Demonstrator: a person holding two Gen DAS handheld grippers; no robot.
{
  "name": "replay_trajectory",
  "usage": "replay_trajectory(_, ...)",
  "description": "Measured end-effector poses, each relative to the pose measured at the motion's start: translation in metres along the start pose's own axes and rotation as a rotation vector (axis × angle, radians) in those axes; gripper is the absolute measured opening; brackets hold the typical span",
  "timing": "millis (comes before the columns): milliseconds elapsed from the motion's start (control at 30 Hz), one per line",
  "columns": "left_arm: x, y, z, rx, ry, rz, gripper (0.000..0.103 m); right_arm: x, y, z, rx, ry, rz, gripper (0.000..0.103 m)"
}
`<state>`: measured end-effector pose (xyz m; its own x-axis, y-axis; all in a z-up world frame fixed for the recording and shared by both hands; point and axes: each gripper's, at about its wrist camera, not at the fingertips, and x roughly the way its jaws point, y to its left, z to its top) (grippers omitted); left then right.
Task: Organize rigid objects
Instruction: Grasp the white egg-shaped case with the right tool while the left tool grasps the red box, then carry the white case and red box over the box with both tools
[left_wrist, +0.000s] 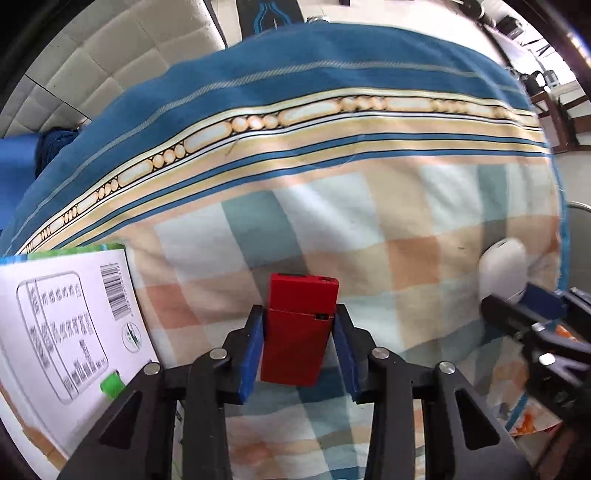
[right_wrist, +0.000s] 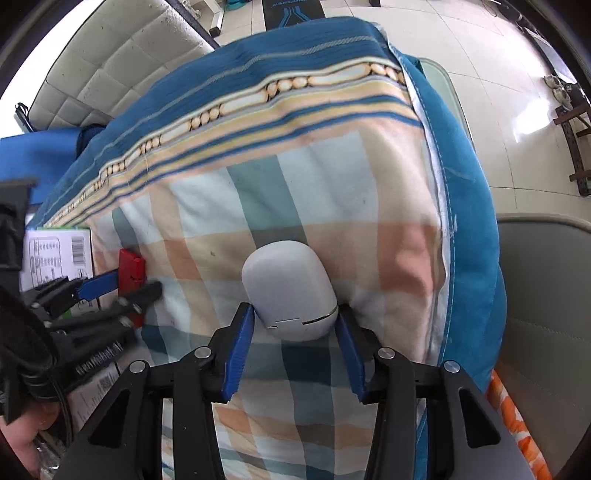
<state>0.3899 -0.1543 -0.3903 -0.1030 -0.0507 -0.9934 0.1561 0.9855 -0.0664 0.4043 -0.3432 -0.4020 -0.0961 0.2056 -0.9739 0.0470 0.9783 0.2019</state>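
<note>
Both grippers are pointing down at a bed covered in a checked blanket (left_wrist: 369, 229) with a blue striped border. The left gripper (left_wrist: 300, 328) has its blue pads pressed against both sides of a red box (left_wrist: 301, 325) that looks like a flip-top pack, lying flat on the blanket, so it's clamped on it. The right gripper (right_wrist: 295, 328) is doing the same with a white egg-shaped case (right_wrist: 288, 291), pads squeezed against its lower sides, and the case sits on the blanket near the middle of the checks. In the left wrist view the white case shows up well off to the right of the red box, with the other gripper on it. Just left of the red box there's a white carton (left_wrist: 70, 325) with a barcode, printed text and green trim, lying on the blanket but not touching the box. Pale floor tiles (right_wrist: 509, 110) show past the bed's edge.
</note>
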Motion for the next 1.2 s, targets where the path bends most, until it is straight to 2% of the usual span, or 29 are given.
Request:
replay_trajectory(133, 0.003, -0.009, -0.019, 0.0, -0.01, -0.041, 0.034, 0.001, 0.0, -0.02, -0.014, 0.031, -0.021, 0.045)
replay_trajectory(233, 0.017, -0.01, -0.029, 0.004, -0.008, -0.014, 0.035, 0.003, -0.004, -0.032, -0.001, 0.031, -0.009, 0.045)
replay_trajectory(367, 0.016, -0.011, -0.03, -0.008, -0.011, -0.002, 0.035, 0.01, -0.009, -0.033, 0.061, 0.026, 0.02, 0.049)
replay_trajectory(500, 0.004, -0.037, -0.006, -0.004, -0.023, 0.005, 0.035, 0.016, -0.005, -0.032, 0.092, 0.011, 0.01, 0.051)
replay_trajectory(600, -0.003, -0.048, -0.001, -0.009, -0.044, 0.004, 0.033, 0.018, -0.002, -0.033, 0.108, 0.006, -0.024, 0.049)
replay_trajectory(733, -0.009, -0.039, -0.017, -0.036, -0.051, -0.041, 0.033, 0.016, 0.007, -0.041, 0.092, 0.013, -0.05, 0.046)
replay_trajectory(767, -0.011, -0.04, -0.02, -0.035, -0.055, -0.046, 0.033, 0.015, 0.02, -0.042, 0.087, 0.013, -0.049, 0.045)
replay_trajectory(933, -0.03, -0.044, -0.039, -0.029, -0.081, -0.084, 0.032, 0.006, 0.029, -0.062, 0.071, 0.012, -0.021, 0.044)
replay_trajectory(1200, -0.055, -0.052, -0.065, -0.026, -0.126, -0.106, 0.03, -0.012, 0.042, -0.086, 0.05, -0.018, -0.009, 0.044)
